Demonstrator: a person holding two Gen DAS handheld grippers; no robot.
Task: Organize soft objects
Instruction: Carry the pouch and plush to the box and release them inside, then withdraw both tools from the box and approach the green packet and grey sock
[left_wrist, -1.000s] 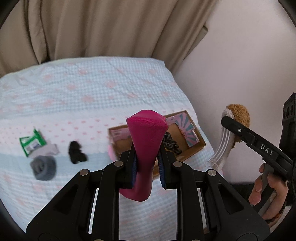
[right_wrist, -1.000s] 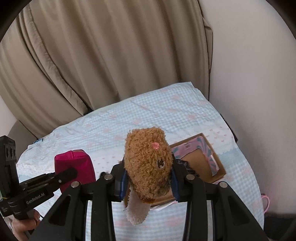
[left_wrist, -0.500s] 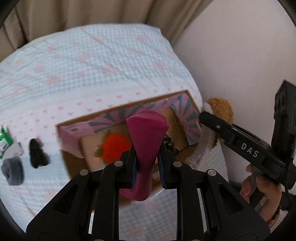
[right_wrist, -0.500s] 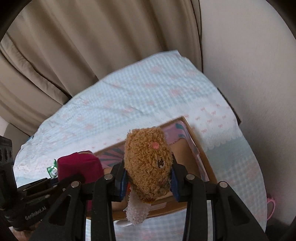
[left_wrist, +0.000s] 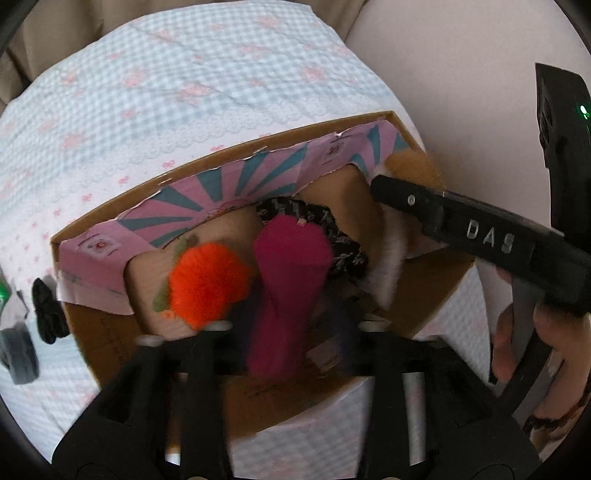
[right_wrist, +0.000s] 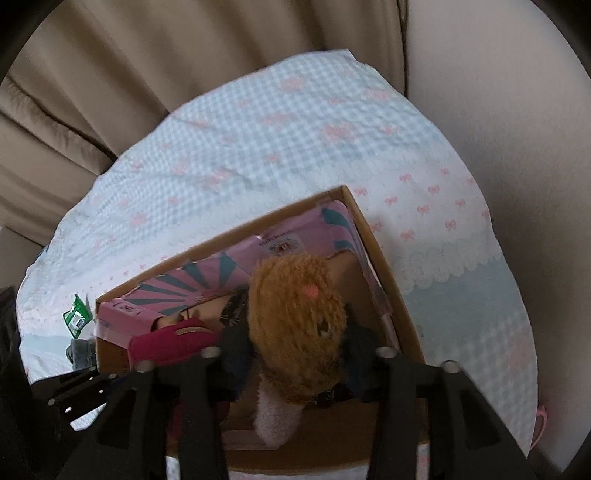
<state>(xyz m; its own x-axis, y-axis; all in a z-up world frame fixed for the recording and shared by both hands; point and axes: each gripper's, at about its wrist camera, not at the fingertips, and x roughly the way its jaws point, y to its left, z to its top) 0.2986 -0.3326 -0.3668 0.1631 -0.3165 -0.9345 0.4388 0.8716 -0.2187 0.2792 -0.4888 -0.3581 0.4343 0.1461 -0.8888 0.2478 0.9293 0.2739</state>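
My left gripper (left_wrist: 291, 328) is shut on a magenta pouch (left_wrist: 288, 280) and holds it over the open cardboard box (left_wrist: 236, 158); the pouch also shows in the right wrist view (right_wrist: 170, 341). My right gripper (right_wrist: 295, 350) is shut on a brown fuzzy plush toy (right_wrist: 295, 314) at the box's right end, inside its rim (right_wrist: 384, 258). In the left wrist view the plush (left_wrist: 410, 166) peeks from behind the right gripper's finger (left_wrist: 461, 229). An orange plush (left_wrist: 207, 284) and a black patterned scrunchie (left_wrist: 343, 243) lie in the box.
The box has pink and teal inner flaps (left_wrist: 221, 199) and sits on a checked blue and pink bedspread (left_wrist: 184, 85). Left of it lie a black item (left_wrist: 46, 310), a grey roll (left_wrist: 18, 354) and a green packet (right_wrist: 77, 317). Curtain (right_wrist: 147, 55) and wall (right_wrist: 517, 92) stand behind.
Both grippers have moved down and closer to the box. The pouch and the brown plush now sit over or within the box opening; the frames are blurred with motion.
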